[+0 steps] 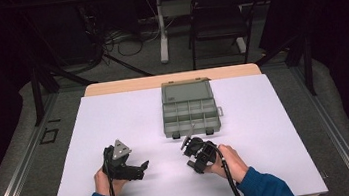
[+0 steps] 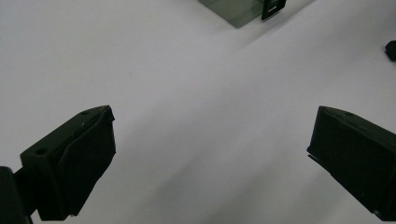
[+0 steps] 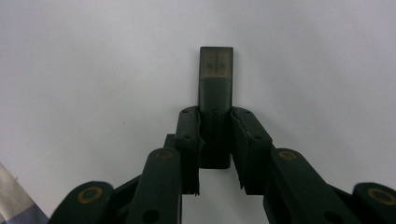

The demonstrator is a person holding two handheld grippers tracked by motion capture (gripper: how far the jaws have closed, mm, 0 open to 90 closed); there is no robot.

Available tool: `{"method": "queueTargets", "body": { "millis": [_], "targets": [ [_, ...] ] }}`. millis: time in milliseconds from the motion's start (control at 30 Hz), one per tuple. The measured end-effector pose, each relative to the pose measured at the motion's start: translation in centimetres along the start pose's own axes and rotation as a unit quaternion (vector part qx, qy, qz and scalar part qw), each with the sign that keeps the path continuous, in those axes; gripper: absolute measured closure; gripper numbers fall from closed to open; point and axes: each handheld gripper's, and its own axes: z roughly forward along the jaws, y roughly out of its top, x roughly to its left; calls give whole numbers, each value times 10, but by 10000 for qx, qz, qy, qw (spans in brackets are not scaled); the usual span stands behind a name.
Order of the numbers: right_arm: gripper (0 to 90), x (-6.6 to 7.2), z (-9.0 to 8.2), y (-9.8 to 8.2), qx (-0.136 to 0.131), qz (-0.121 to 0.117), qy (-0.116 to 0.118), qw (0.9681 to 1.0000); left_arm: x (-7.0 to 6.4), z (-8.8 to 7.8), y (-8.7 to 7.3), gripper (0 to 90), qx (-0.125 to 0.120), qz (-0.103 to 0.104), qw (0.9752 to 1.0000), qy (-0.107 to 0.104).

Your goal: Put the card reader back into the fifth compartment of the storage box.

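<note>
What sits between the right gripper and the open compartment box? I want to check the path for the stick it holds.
Nothing: in the high view, bare white table separates the right gripper, shut on the USB stick, from the compartment box.

The lower part of the USB stick (image 3: 215, 93) is hidden between the right gripper's pads. The organizer box (image 2: 233, 9) is cut off at the upper edge of the frame; its compartments' contents are too small to tell in the high view.
</note>
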Motion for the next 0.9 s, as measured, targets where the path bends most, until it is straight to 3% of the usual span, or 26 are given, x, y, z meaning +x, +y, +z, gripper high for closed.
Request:
{"method": "queueTargets", "body": {
  "millis": [467, 900],
  "targets": [
    [730, 2, -8, -9, -459, -19, -17, 9989, -2, 0, 1, 0, -32, 19, 10000, 24],
    [730, -7, -16, -15, -886, -44, -76, 9960, -2, 0, 1, 0, -2, 53, 10000, 41]
  ]
}}
